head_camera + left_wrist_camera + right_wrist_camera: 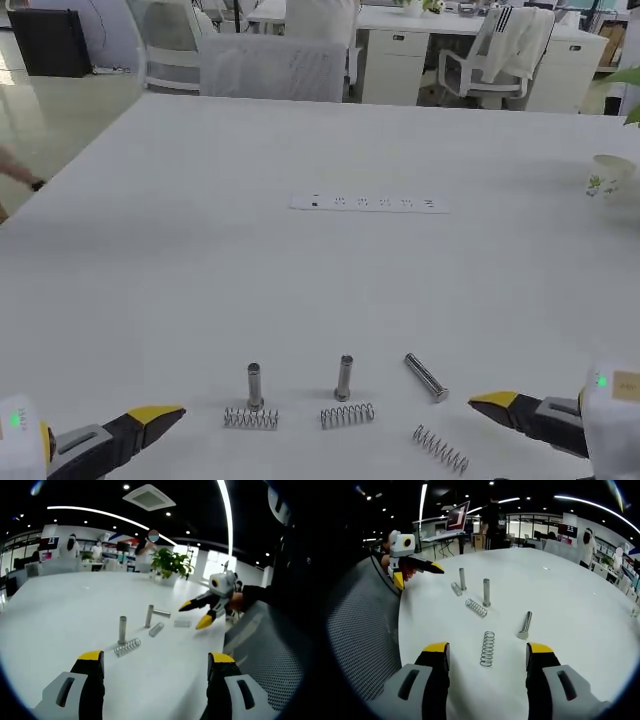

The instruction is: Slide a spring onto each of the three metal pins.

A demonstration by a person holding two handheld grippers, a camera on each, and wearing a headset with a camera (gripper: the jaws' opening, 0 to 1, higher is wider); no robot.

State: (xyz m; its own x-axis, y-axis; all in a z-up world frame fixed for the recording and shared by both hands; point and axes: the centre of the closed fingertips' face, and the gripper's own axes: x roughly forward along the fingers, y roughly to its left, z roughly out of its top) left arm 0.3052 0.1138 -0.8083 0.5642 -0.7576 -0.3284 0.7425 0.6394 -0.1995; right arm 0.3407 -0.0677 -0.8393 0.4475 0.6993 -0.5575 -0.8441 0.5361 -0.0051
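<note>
White worktop (pixel 150 250) carried little besides the task's parts. A power strip (pixel 368 203) lay flat at mid-frame in the head view. A patterned cup (pixel 610 176) stood at the right edge, and office chairs (pixel 270 65) lined the top. All of these were well apart from the pins, in the upper half of the frame.

Three metal pins sat in a row along the lower part of the head view. The left pin (pixel 254 386) and the middle pin (pixel 344 378) stood upright. The right pin (pixel 426 377) lay on its side, slanting down to the right. A spring lay loose on the worktop just below each pin. The left spring (pixel 251 419) was close against its pin's foot, and the middle spring (pixel 347 415) was just beside its pin. The right spring (pixel 440 449) lay a little apart from the fallen pin.

The left gripper (pixel 156 657) sat in the lower left corner of the head view, jaws spread wide and released. In the left gripper view, the left spring and left pin lay ahead of the gap between its jaws, somewhat left of centre. The right gripper (pixel 489 647) sat in the lower right corner of the head view, likewise spread and released. In the right gripper view, the right spring appeared in the gap between the two jaw tips, touching neither. The right pin lay just up and to the right of it.
</note>
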